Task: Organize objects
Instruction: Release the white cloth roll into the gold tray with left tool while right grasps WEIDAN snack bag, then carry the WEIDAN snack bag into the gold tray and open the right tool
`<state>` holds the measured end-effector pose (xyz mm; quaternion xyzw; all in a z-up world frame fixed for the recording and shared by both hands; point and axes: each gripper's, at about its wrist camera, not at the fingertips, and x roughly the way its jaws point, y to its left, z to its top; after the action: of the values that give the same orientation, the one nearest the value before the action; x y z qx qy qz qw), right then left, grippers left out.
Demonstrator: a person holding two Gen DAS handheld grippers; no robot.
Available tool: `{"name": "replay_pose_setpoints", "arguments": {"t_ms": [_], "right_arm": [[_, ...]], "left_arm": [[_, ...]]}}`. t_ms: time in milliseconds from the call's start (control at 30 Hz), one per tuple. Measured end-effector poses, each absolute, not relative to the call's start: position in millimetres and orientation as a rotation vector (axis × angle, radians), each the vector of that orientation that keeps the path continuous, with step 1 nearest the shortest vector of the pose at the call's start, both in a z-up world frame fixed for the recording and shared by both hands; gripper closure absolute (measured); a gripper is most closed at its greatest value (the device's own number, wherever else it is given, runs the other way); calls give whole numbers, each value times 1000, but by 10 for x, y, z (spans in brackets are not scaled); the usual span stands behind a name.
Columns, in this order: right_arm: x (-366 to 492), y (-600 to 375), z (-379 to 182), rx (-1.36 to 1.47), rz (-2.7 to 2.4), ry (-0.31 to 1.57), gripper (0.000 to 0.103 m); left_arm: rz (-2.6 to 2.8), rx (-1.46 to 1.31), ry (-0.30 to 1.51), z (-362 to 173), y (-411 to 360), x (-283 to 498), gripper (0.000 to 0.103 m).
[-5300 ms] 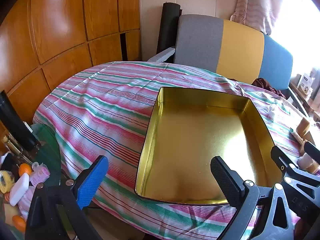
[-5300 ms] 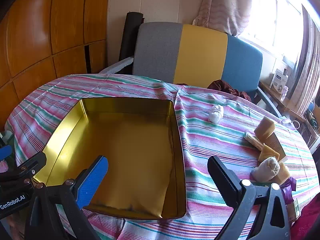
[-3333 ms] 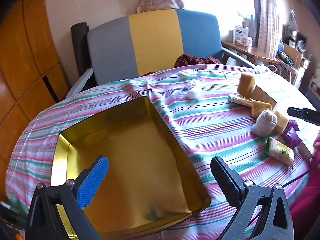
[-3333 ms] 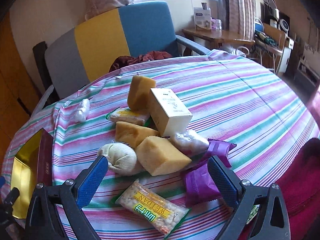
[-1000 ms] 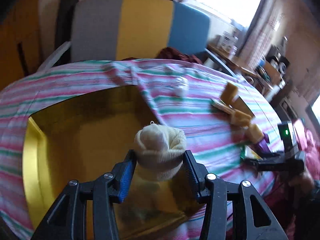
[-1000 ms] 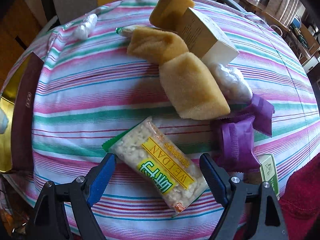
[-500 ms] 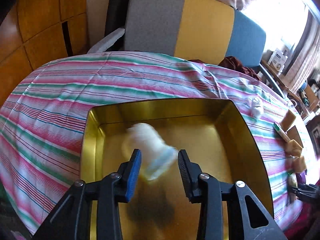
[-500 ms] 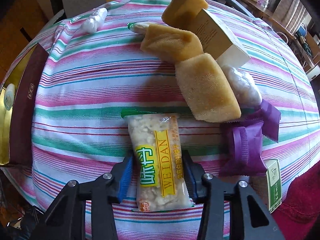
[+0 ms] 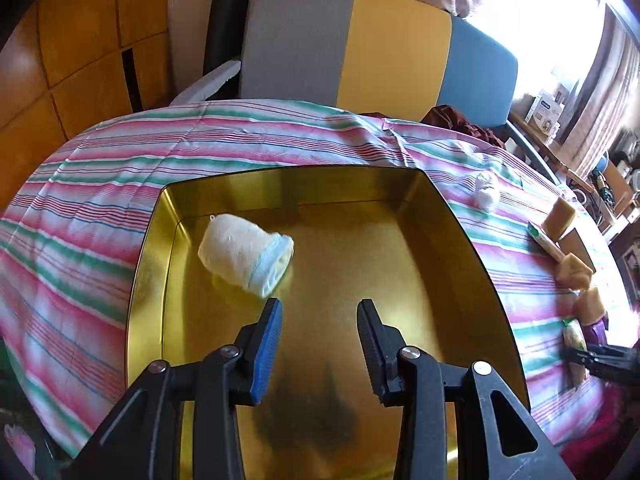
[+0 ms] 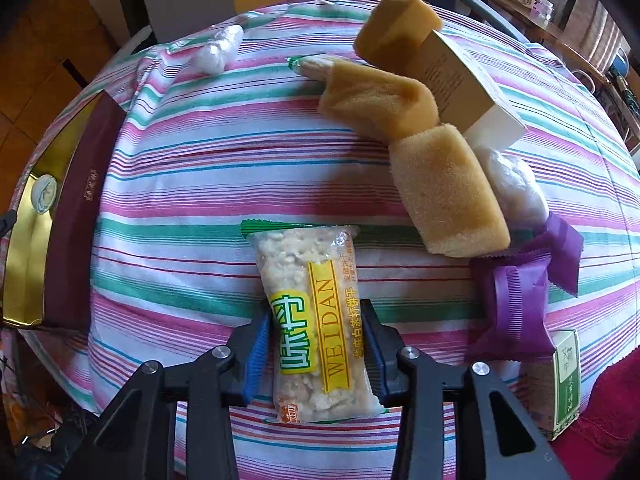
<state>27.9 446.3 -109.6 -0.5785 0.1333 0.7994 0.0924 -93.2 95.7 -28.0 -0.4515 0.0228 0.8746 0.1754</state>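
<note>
Striped cloth (image 10: 248, 168) covers the round counter, with a tricolour chair (image 9: 360, 48) and a bright window behind. On the cloth lies the snack packet (image 10: 316, 320), a clear wrapper with a yellow label, lengthwise between the jaws of the right gripper (image 10: 316, 354); the jaws have just been closing and now press on its two long sides near its lower half, grasping it. To do this step well, the lift should probably go straight up so the crinkly wrapper does not slide out, clearing the purple wrappers (image 10: 516, 300) and the yellow sponge (image 10: 444, 196) just beside it, before carrying it toward the gold tin (image 10: 28, 240) at the left edge of the counter.

In the left wrist view, the white rolled sock (image 9: 246, 254) lies on its side in the far-left part of the gold tin (image 9: 460, 240), ahead and left of the left gripper (image 9: 320, 340). Those jaws stand narrowly parted with nothing between them, released and apart from the sock. A white bundle (image 10: 218, 50), a small box (image 10: 464, 76) and more sponges wait farther off.
</note>
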Motion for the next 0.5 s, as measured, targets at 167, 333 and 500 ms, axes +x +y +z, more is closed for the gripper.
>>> {"name": "replay_pose_setpoints", "arguments": {"t_ms": [167,333,500], "right_arm": [[294,4453,-1115,-1722,2367,386,62],[240,4366,-1054,-1732,2368,352,62],[269,4358,-1022,-1731,2375,342,62]], "left_arm": [[2499,-1251,122,-272,996,-690,63],[2510,-1261,166,-333,1005,-535,63],[2556,-1266,179,-325,948,-460,62]]}}
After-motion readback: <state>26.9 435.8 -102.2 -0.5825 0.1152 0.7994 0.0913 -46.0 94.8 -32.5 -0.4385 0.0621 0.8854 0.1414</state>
